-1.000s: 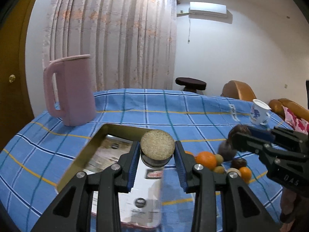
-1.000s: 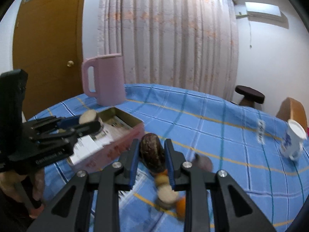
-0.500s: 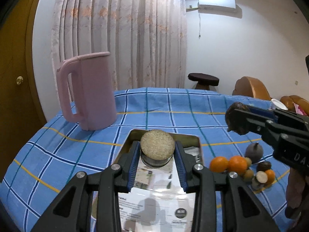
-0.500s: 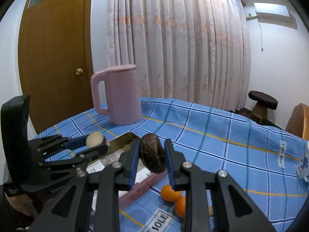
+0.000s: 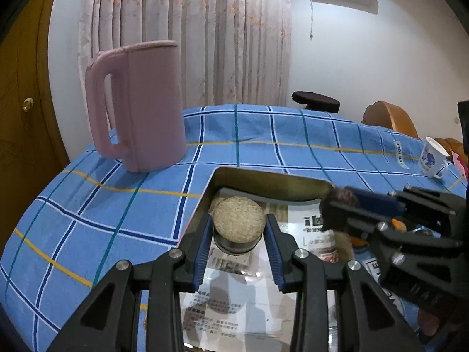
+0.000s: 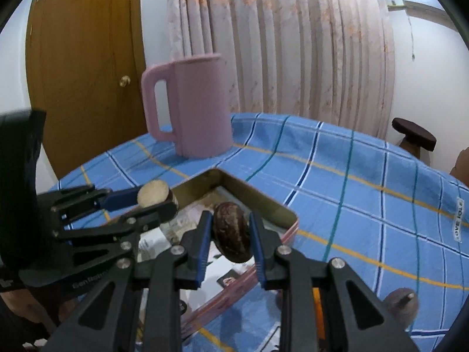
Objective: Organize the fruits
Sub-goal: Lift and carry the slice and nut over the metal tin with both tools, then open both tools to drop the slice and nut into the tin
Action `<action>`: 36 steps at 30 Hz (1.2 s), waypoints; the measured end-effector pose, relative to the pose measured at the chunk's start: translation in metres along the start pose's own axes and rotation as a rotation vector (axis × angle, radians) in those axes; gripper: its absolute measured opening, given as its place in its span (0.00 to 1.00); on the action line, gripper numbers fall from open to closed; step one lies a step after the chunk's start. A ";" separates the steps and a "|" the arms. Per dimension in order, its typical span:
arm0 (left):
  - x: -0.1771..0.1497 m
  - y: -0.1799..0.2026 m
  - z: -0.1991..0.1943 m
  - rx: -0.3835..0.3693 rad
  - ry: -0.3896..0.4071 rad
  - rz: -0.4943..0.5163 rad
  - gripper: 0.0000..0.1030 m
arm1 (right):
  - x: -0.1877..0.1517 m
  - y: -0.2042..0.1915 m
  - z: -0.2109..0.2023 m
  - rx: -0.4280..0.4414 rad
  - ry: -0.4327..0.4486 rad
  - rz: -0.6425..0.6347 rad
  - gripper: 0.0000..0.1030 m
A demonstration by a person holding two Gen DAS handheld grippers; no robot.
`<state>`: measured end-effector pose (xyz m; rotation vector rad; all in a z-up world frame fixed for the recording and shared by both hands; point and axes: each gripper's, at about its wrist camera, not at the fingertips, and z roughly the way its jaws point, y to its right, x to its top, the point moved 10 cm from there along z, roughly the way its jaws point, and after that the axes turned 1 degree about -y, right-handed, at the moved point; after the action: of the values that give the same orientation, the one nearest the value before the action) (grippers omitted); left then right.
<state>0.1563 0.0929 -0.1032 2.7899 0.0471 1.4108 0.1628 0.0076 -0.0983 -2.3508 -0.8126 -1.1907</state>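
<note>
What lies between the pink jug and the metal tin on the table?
Only bare blue checked tablecloth separates the pink jug from the metal tin; both wrist views show it.

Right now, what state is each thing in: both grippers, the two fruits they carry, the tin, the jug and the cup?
Left gripper: shut on the round tan fruit, over the tin.
Right gripper: shut on the dark mottled fruit, over the tin.
Tin: open, no lid on, lined with printed paper.
Pink jug: upright on the tablecloth, beyond the tin.
White cup: on the cloth, seemingly upright.
</note>
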 end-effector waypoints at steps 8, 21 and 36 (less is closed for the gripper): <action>-0.011 0.001 0.007 0.001 -0.033 0.013 0.37 | -0.018 -0.013 0.012 0.011 -0.044 -0.030 0.28; -0.021 0.007 -0.006 0.030 -0.027 0.057 0.68 | -0.039 -0.010 -0.024 -0.026 -0.008 -0.055 0.58; -0.026 0.090 -0.026 -0.113 -0.002 0.086 0.68 | -0.115 0.129 -0.130 -0.277 -0.016 0.173 0.61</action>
<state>0.1219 0.0017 -0.1069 2.7318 -0.1488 1.3816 0.1139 -0.2008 -0.1289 -2.5918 -0.4601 -1.2804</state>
